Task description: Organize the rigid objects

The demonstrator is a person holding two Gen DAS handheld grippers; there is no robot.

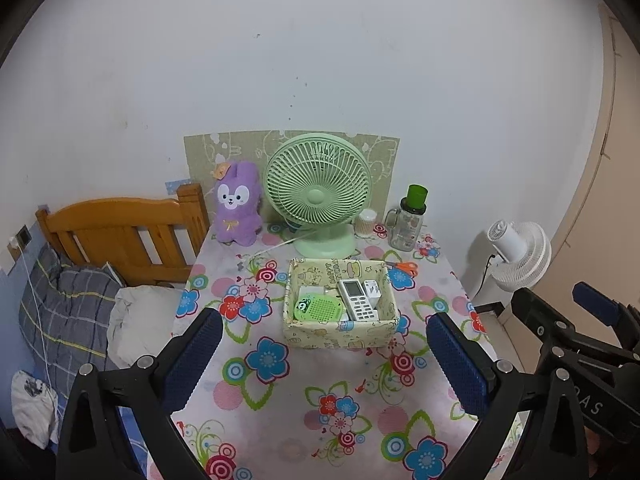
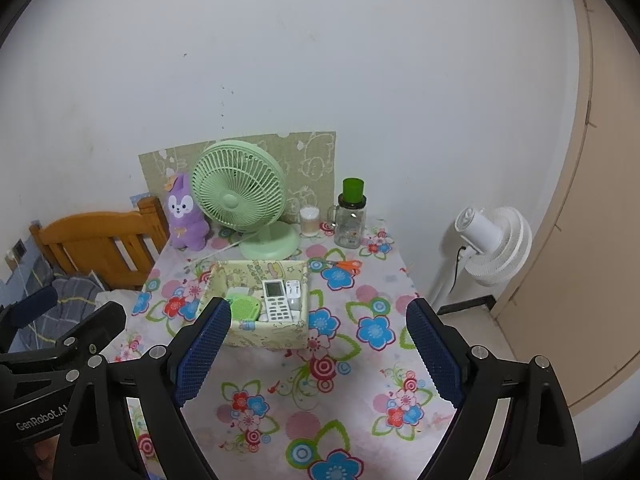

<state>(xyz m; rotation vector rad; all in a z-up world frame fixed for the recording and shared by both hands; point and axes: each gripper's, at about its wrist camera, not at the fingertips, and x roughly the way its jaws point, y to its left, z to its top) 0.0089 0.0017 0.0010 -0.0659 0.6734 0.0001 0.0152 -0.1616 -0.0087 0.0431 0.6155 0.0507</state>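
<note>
Left gripper (image 1: 324, 356): fingers spread wide, blue ribbed pads (image 1: 192, 356) facing each other, nothing between them; hovers above the near part of the table, clear of everything on it.

Right gripper (image 2: 320, 354): fingers likewise spread wide and empty; its left pad (image 2: 204, 350) overlaps the near left corner of the box in its own view, and whether it touches cannot be told. It also shows at the right edge of the left wrist view.

Table (image 1: 288, 408): covered with a flowered cloth in pink, blue, red and green.

Box (image 1: 340, 334): pale yellow, cartoon print, open top, at the middle of the table just beyond the fingers. Contents:
- remote control (image 1: 357, 299), white, keypad toward the near side, right of centre;
- round green disc (image 1: 316, 307) with a perforated face, near left corner;
- white plug adapter (image 1: 374, 290), against the right wall;
- flat white item under the disc, far left, too covered to identify.

Scissors (image 1: 404, 267): orange handles, on the cloth just beyond the box's far right corner.

Far edge of table, left to right: purple plush rabbit (image 1: 236, 210); green desk fan (image 1: 318, 192), white cord trailing left; cotton swab tub (image 1: 366, 223); clear jar with a green cap (image 1: 408, 222).

Left of table: wooden bed frame (image 1: 120, 236), plaid bedding (image 1: 68, 308). Right, on the floor: white fan (image 1: 516, 254).
</note>
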